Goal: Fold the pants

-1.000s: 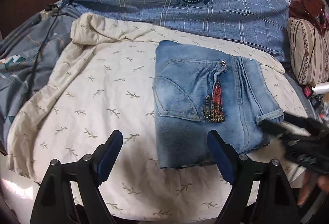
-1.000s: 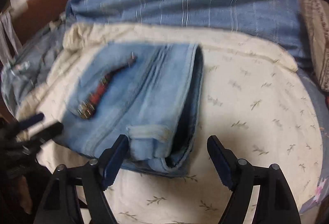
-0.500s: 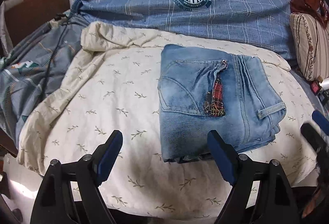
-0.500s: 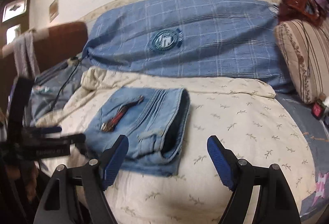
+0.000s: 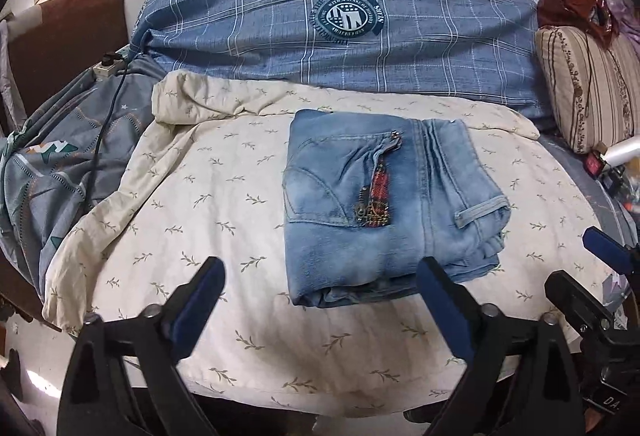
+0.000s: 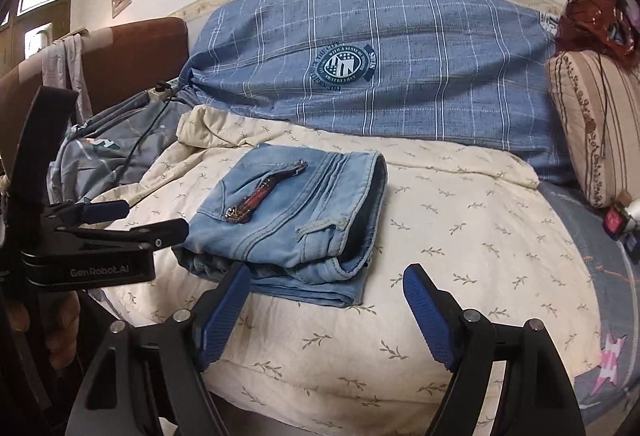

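Note:
Light blue jeans (image 5: 380, 203), folded into a compact rectangle, lie on the cream leaf-print sheet (image 5: 224, 195), back pocket and a red zipper trim facing up. My left gripper (image 5: 320, 276) hovers short of their near edge, its jaws opening, with nothing gripped. In the right wrist view the jeans (image 6: 288, 211) sit left of centre, waistband and belt loop toward me. Over their near right corner my right gripper (image 6: 326, 276) stands open and holds nothing. Each gripper shows in the other's view: the right gripper (image 5: 600, 256) at the right edge, the left gripper (image 6: 132, 220) at the left.
A large blue plaid pillow (image 5: 344, 23) lies behind the sheet. A striped cushion (image 5: 592, 87) and small clutter (image 5: 612, 171) are at the right. A grey quilt (image 5: 52, 163) with a black cable (image 5: 108, 103) lies at the left, by a brown headboard (image 5: 64, 35).
Both grippers have drawn back and up from the jeans, which now look smaller and lie still. The left jaws have spread wider. The right view has tilted up.

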`<state>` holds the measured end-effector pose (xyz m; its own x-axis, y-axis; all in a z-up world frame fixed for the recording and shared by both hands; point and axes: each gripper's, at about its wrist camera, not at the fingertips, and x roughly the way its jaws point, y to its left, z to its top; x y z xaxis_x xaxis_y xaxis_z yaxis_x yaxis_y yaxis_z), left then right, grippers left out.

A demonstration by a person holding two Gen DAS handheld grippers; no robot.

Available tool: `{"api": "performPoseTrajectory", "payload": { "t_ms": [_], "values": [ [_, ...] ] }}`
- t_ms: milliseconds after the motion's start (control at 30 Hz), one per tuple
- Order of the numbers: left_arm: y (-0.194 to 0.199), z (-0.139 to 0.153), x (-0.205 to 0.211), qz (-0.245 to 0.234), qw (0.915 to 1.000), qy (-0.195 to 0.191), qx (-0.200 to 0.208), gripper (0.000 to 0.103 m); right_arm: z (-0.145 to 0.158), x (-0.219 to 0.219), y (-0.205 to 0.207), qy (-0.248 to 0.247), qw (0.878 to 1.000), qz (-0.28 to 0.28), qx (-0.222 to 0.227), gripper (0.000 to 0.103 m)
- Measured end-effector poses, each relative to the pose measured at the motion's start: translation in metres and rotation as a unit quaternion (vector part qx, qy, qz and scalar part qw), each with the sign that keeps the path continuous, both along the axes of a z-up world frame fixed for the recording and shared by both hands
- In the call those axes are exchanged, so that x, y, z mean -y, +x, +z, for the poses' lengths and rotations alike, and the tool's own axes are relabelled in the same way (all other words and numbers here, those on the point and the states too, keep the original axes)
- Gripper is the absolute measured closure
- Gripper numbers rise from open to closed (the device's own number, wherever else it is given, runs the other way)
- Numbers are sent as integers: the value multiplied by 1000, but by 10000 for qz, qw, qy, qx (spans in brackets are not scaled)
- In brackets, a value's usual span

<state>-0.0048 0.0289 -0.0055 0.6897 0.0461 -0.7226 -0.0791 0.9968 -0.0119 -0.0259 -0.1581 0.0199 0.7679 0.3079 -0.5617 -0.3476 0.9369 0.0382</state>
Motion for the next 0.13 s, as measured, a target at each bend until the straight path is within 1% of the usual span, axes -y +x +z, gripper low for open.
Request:
{"api": "performPoseTrajectory", "payload": {
  "t_ms": [67,133],
  "values": [
    [2,1,-2,-131,9998,-156,-25,1,2,-3,-1,-34,10000,33,7,22],
    [1,4,-2,-101,9999,-120,44,1,4,-6,-1,-83,10000,34,31,22]
  ]
}}
